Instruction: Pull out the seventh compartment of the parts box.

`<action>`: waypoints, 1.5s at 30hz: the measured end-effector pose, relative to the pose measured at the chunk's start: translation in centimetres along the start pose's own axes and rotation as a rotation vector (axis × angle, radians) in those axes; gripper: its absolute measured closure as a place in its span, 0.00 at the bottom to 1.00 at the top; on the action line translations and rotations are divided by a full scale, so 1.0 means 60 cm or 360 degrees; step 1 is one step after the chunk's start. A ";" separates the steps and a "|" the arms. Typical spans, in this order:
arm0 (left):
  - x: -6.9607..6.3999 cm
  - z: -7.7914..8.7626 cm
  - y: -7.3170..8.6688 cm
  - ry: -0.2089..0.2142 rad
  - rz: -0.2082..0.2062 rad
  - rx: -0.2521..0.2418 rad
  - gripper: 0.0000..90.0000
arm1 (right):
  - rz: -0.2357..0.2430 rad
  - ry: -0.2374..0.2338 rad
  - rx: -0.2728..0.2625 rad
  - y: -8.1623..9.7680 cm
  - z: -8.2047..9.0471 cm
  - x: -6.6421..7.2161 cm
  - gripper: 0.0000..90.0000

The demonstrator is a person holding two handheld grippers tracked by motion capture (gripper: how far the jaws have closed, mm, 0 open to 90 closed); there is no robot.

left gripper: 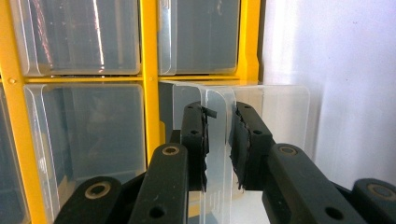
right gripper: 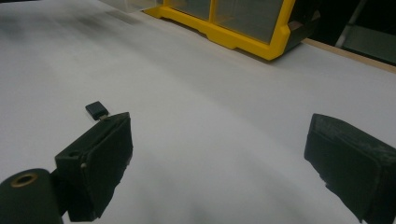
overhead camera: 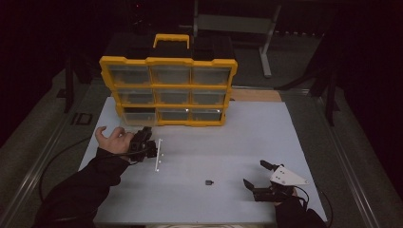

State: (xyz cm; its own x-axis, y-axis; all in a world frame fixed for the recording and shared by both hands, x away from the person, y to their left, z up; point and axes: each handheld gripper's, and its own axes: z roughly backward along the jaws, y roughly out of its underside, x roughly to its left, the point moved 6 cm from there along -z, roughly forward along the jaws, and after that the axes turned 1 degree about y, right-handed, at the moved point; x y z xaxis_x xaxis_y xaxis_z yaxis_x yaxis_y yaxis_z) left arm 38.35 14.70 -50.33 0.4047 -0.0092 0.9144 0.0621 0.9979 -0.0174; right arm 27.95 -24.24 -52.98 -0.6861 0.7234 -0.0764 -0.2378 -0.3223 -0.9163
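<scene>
- Nearest the lens, the left tool has its black jaws pinched on the front lip of a clear plastic drawer, drawn part-way out of the yellow organiser.
- From the high view, that drawer sits at about 8 o'clock on the white surface, just in front of the organiser's bottom-left bay, which looks dark and empty; the person's left hand wraps the tool there.
- The right tool rests at about 5 o'clock, jaws spread wide and holding nothing.
- A small black part lies loose at 6 o'clock, between the two hands, well apart from the drawer; in the right gripper view it sits just beyond the tip of one spread jaw, untouched.
- Step in hand, by appearances: pulling the drawer clear of its bay so it can take something in.
- Next move likely calls for the left tool to keep the thin lip steady while the right tool closes on the small part; the piece is tiny and flat, so a low, square approach seems needed to avoid skidding it away.
</scene>
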 end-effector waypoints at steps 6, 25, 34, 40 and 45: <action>0.000 0.000 0.003 0.0003 0.0001 -0.0026 0.85 | -0.0002 -0.0001 0.0004 0.000 -0.001 0.001 0.09; 0.001 -0.005 0.007 -0.0010 -0.0098 -0.0069 0.81 | 0.0002 0.0000 -0.0001 0.000 0.000 -0.001 0.09; 0.010 0.003 -0.003 -0.0043 0.0114 -0.0099 0.25 | 0.0002 0.0000 0.0000 0.001 0.000 -0.001 0.09; 0.016 0.003 -0.002 0.0010 0.0242 -0.0090 0.16 | 0.0002 0.0000 0.0001 0.001 -0.001 -0.001 0.09; 0.025 0.005 0.001 0.0097 0.0421 -0.0083 0.09 | 0.0004 0.0005 0.0000 0.001 -0.001 -0.001 0.09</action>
State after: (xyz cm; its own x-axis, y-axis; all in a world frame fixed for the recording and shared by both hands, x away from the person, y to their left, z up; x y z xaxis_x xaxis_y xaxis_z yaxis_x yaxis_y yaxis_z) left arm 38.72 14.79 -48.84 0.4671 0.2457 0.8494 -0.0064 0.9616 -0.2745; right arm 28.02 -24.30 -53.03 -0.6846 0.7246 -0.0800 -0.2360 -0.3241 -0.9161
